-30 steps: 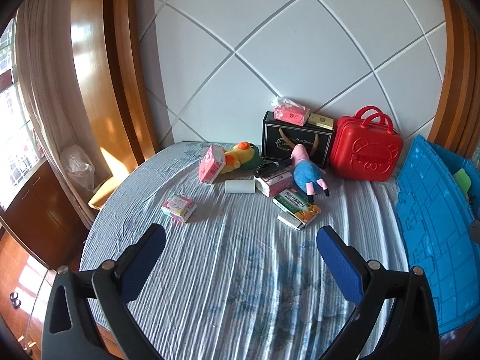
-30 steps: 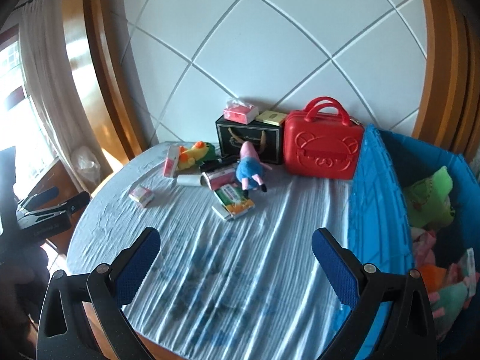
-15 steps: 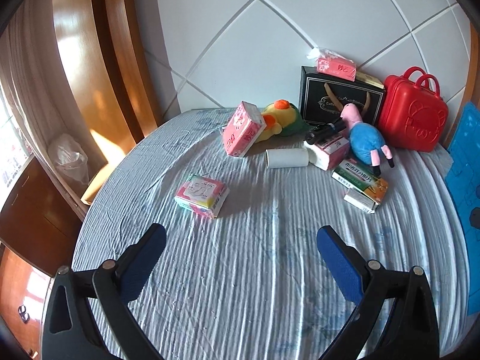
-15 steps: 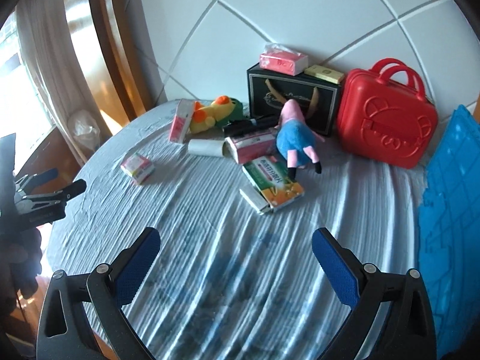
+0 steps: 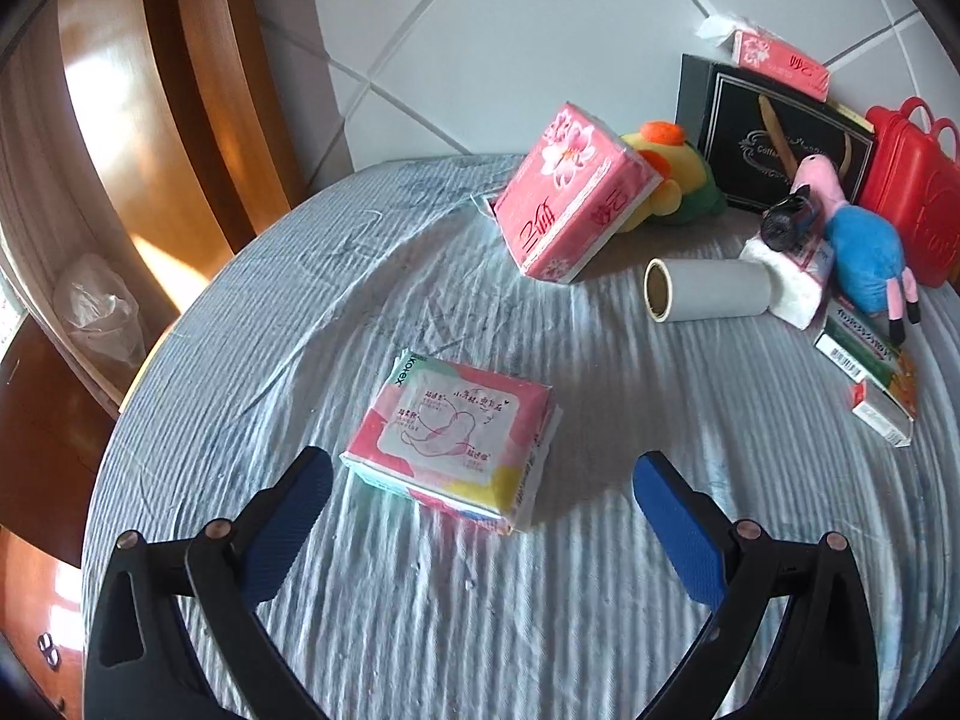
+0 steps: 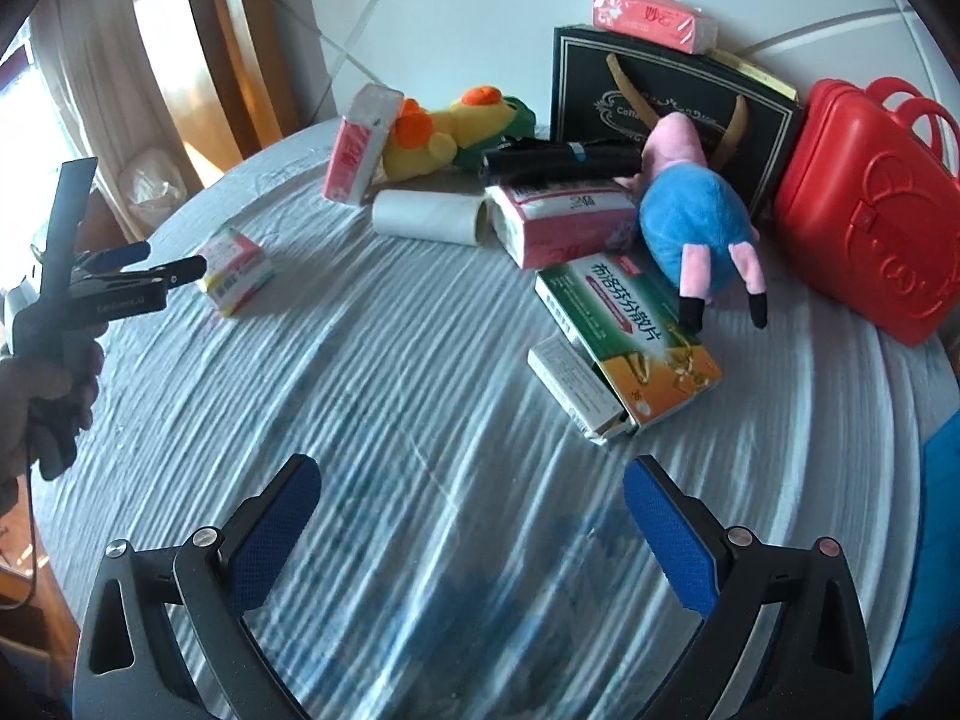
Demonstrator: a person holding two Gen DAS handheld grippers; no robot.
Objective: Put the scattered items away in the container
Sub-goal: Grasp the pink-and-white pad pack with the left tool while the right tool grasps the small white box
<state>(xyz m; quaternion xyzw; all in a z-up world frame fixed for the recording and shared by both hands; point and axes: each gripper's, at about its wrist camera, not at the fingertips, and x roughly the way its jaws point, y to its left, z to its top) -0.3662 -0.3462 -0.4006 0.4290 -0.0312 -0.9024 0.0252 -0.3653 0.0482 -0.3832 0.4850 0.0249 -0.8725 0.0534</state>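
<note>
My left gripper [image 5: 480, 480] is open just short of a pink Kotex pad pack [image 5: 456, 426] lying flat on the round clothed table [image 5: 300, 312]; the pack sits between and slightly ahead of the fingers. The same pack [image 6: 237, 267] and left gripper [image 6: 162, 264] show in the right wrist view. My right gripper [image 6: 471, 498] is open and empty above the cloth, short of a green-orange medicine box [image 6: 630, 330]. Further back lie a pink tissue pack [image 5: 570, 204], a white roll [image 5: 708, 297], a duck plush [image 5: 672, 180] and a blue pig plush [image 6: 696, 222].
A black gift box [image 6: 666, 96] with a pink tissue pack [image 6: 654, 12] on top and a red case [image 6: 870, 198] stand against the wall. A blue container edge [image 6: 942, 480] shows at the right. The table edge drops off at the left.
Both grippers have moved forward and down toward the items. The left now has the pad pack between its open fingers; the right has closed in on the medicine box. The blue container has slid out of view.
</note>
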